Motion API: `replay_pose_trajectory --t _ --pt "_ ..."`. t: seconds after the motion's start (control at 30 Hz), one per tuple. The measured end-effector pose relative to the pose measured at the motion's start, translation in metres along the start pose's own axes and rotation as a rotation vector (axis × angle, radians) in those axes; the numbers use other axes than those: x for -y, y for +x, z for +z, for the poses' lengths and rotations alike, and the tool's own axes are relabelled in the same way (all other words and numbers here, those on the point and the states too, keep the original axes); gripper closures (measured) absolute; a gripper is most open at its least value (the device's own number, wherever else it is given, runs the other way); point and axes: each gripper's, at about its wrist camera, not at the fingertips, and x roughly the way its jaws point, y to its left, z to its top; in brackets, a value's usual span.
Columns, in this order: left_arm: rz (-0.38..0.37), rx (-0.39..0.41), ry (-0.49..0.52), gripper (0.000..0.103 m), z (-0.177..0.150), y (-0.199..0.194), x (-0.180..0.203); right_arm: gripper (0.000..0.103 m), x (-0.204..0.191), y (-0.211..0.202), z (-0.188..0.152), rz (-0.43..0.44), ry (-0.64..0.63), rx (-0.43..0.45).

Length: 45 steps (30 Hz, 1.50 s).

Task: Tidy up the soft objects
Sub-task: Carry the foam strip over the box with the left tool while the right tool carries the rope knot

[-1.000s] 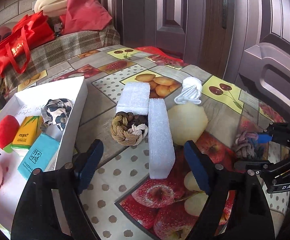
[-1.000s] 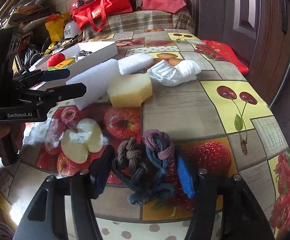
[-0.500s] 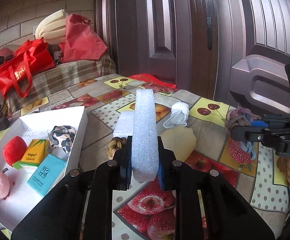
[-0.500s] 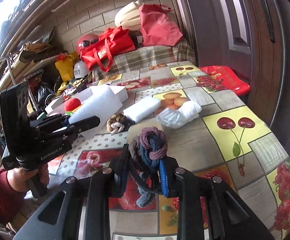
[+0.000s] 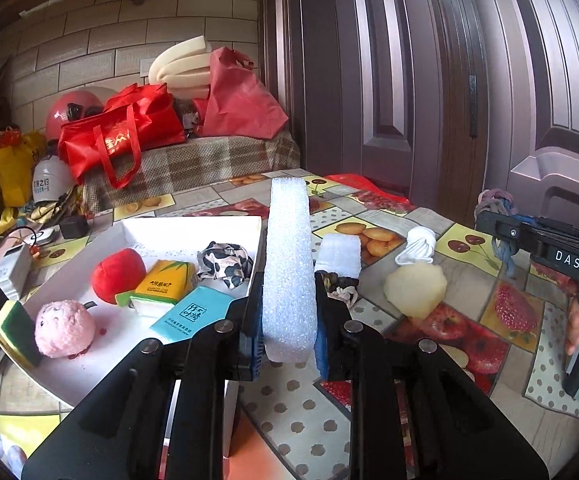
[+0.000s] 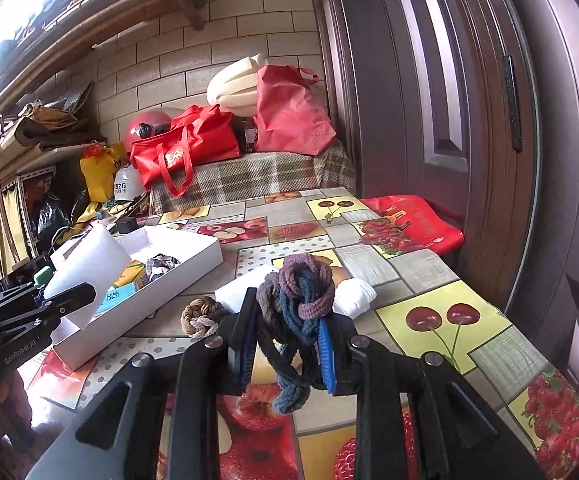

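Note:
My left gripper (image 5: 287,344) is shut on a long white foam block (image 5: 289,264) and holds it upright above the table, beside the white box (image 5: 193,232). The foam block also shows in the right wrist view (image 6: 89,264). My right gripper (image 6: 289,348) is shut on a purple and blue knotted rope (image 6: 301,300), lifted off the table. The box holds a red plush (image 5: 117,274), a pink plush (image 5: 63,328), tissue packs (image 5: 191,312) and a cow-print cloth (image 5: 225,264).
On the fruit-print tablecloth lie a second white foam piece (image 5: 339,252), a brown knotted rope (image 6: 201,316), a yellow sponge (image 5: 415,288) and a white sock roll (image 5: 419,244). Red bags (image 6: 185,152) sit on a bench behind. A door (image 6: 449,120) stands at right.
Both grippers have risen further and swung left toward the box, each still holding its object. A second ago both were open around the objects on the table.

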Motion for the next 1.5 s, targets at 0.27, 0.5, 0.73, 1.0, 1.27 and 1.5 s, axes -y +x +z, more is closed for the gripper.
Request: replay_pose_trajectory --t 0.27,0.5,0.73,1.0,1.27,1.5 --pt "0.01 0.008 -0.003 0.084 -0.004 -0.003 -0.002 0.077 -0.034 0.014 -0.001 0.048 -0.081 -0.015" --pt "0.018 0.01 -0.016 0.084 -0.004 -0.006 -0.004 0.077 -0.056 0.029 -0.004 0.101 -0.098 -0.062" --pt "0.051 0.017 -0.029 0.084 -0.006 -0.01 -0.016 0.077 -0.076 0.039 -0.005 0.121 -0.115 -0.07" --pt "0.102 0.023 -0.07 0.084 -0.009 -0.013 -0.041 0.077 -0.102 0.045 -0.005 0.142 -0.195 -0.057" --pt "0.105 0.028 -0.078 0.084 -0.01 -0.014 -0.045 0.076 -0.105 0.048 -0.005 0.142 -0.194 -0.056" --pt "0.14 0.043 -0.081 0.084 -0.01 -0.018 -0.051 0.076 -0.115 0.059 -0.001 0.148 -0.19 -0.061"
